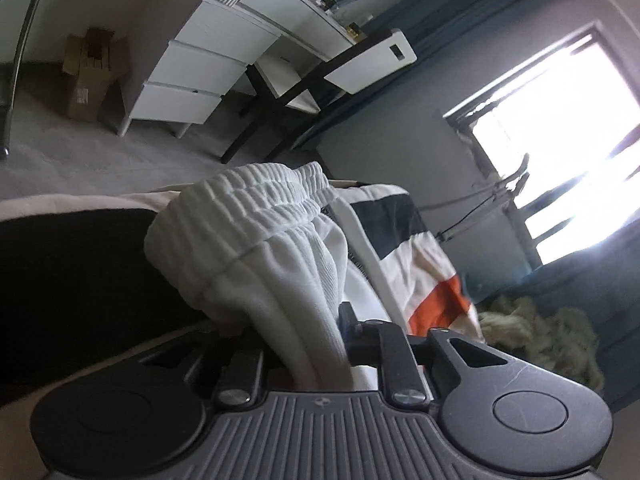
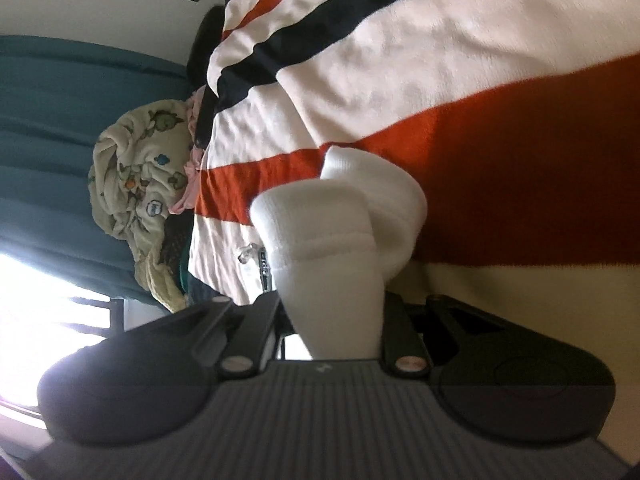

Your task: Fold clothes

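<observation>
A white garment (image 1: 256, 236) with a gathered elastic waistband bunches up in front of my left gripper (image 1: 320, 360). That gripper is shut on the cloth, which runs down between its black fingers (image 1: 394, 356). In the right wrist view another end of white garment (image 2: 340, 232), with a stitched hem, is pinched in my right gripper (image 2: 332, 328), also shut on it. Both ends hang over a striped blanket (image 2: 440, 80) in cream, navy and orange. The fingertips of both grippers are hidden by the fabric.
A heap of clothes with a cream printed fleece (image 2: 136, 168) and something pink (image 2: 192, 168) lies at the blanket's edge by a teal curtain (image 2: 60, 100). A white dresser (image 1: 192, 76), a desk (image 1: 304, 12), a cardboard box (image 1: 92, 76) and a bright window (image 1: 560, 140) stand beyond.
</observation>
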### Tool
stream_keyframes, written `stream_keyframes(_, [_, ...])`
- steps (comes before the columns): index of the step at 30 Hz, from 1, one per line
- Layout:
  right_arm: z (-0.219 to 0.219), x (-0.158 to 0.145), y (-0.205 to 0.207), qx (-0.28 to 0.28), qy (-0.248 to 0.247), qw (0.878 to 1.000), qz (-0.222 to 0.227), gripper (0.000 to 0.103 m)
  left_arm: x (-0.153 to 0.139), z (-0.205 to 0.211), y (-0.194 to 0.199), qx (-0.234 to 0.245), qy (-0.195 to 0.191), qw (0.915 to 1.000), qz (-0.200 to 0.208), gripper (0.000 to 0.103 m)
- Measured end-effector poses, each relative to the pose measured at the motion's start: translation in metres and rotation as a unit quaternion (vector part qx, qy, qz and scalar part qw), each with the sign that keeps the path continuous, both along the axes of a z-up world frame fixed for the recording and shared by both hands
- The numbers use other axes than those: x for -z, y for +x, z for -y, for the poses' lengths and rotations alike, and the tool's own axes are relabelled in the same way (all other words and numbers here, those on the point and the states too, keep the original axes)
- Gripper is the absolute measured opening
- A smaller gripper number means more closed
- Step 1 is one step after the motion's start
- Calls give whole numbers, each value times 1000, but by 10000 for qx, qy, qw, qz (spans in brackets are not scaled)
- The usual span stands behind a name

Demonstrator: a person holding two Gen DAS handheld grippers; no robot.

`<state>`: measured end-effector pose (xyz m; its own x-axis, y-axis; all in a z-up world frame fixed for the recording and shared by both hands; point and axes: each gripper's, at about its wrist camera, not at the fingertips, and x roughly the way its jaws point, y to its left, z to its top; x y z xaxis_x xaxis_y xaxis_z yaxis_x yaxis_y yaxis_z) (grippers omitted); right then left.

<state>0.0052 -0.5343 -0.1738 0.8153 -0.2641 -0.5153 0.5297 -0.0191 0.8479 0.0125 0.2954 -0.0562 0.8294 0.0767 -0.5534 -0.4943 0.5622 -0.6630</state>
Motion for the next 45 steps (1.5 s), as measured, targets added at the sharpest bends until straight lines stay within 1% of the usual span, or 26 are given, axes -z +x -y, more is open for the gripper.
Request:
stream_keyframes(2, [-1, 6, -4, 61, 188, 9998, 89, 19, -4, 9, -5, -46, 307, 9994, -183, 45])
stream_keyframes(3, [-1, 9, -6, 92, 288, 9995, 132, 26, -6, 12, -5, -46, 418, 9987, -281, 51])
stream_keyframes(4, [0, 14, -8, 121, 442, 9988, 164, 35, -9, 16, -5, -39, 514, 9980, -373, 62])
stream_keyframes(5, [1, 19, -9, 146, 591, 9979, 203, 41, -13, 20, -5, -69, 650, 9969, -439, 72])
stream_keyframes(6, [0, 22, -9, 133, 681, 9971, 297, 52, -17, 25, -6, -111, 799, 9955, -496, 78])
stream_keyframes(7, [-1, 24, -10, 95, 743, 9963, 425, 62, -21, 30, -7, -154, 948, 9938, -554, 86])
stream_keyframes(8, [-1, 25, -9, 42, 746, 9959, 515, 64, -26, 35, -8, -196, 1097, 9919, -611, 90])
stream_keyframes(9, [-1, 25, -7, -36, 706, 9960, 548, 65, -30, 40, -8, -251, 1223, 9902, -631, 92])
stream_keyframes(10, [-1, 24, -5, -115, 667, 9960, 580, 65, -34, 45, -8, -310, 1342, 9884, -638, 98])
stream_keyframes(11, [-1, 24, -3, -193, 627, 9960, 613, 65, -39, 51, -9, -382, 1525, 9857, -613, 100])
stream_keyframes(15, [-2, 21, 4, -505, 468, 9949, 743, 67, -58, 78, -16, -641, 2224, 9722, -358, 100])
stream_keyframes(17, [-2, 20, 7, -666, 378, 9938, 805, 67, -62, 91, -12, -586, 2437, 9678, -245, 102])
stream_keyframes(21, [-8, 2, 18, -1047, -179, 9907, 845, 68, -69, 118, 0, -429, 2836, 9580, -34, 102])
stream_keyframes(22, [-8, 0, 18, -1045, -228, 9904, 872, 68, -71, 124, 3, -389, 2935, 9552, 18, 102])
stream_keyframes(24, [-9, -4, 19, -1055, -297, 9902, 861, 69, -71, 140, 7, -98, 3088, 9510, 133, 102])
stream_keyframes(27, [-9, -12, 23, -1151, -462, 9897, 716, 68, -68, 161, 12, 726, 3099, 9468, 484, 102])
stream_keyframes(30, [-11, -21, 25, -1202, -723, 9882, 615, 67, -65, 190, 13, 1429, 3282, 9312, 692, 102])
stream_keyframes(31, [-12, -22, 26, -1222, -803, 9876, 576, 65, -62, 199, 14, 1631, 3328, 9260, 716, 102])
stream_keyframes(33, [-14, -26, 27, -1268, -964, 9860, 492, 62, -54, 221, 19, 2100, 3384, 9148, 683, 102])
stream_keyframes(36, [-17, -28, 36, -1515, -1154, 9815, 181, 62, -38, 251, 27, 2638, 3471, 8981, 585, 102])
stream_keyframes(38, [-17, -24, 37, -1515, -1118, 9821, 7, 62, -26, 270, 32, 2953, 3484, 8880, 536, 102])
stream_keyframes(41, [-13, -17, 34, -1346, -898, 9868, -20, 62, -5, 293, 35, 3442, 3564, 8678, 375, 102])
stream_keyframes(42, [-11, -15, 31, -1295, -840, 9880, -8, 62, 2, 298, 37, 3571, 3598, 8617, 240, 102])
stream_keyframes(43, [-11, -14, 28, -1257, -837, 9885, 1, 56, 9, 303, 41, 3689, 3632, 8555, 84, 102])
stream_keyframes(44, [-12, -15, 27, -1231, -882, 9885, -8, 50, 16, 305, 43, 3756, 3657, 8515, -85, 102])
stream_keyframes(45, [-13, -16, 27, -1222, -962, 9878, -60, 44, 22, 305, 48, 3788, 3647, 8502, -251, 102])
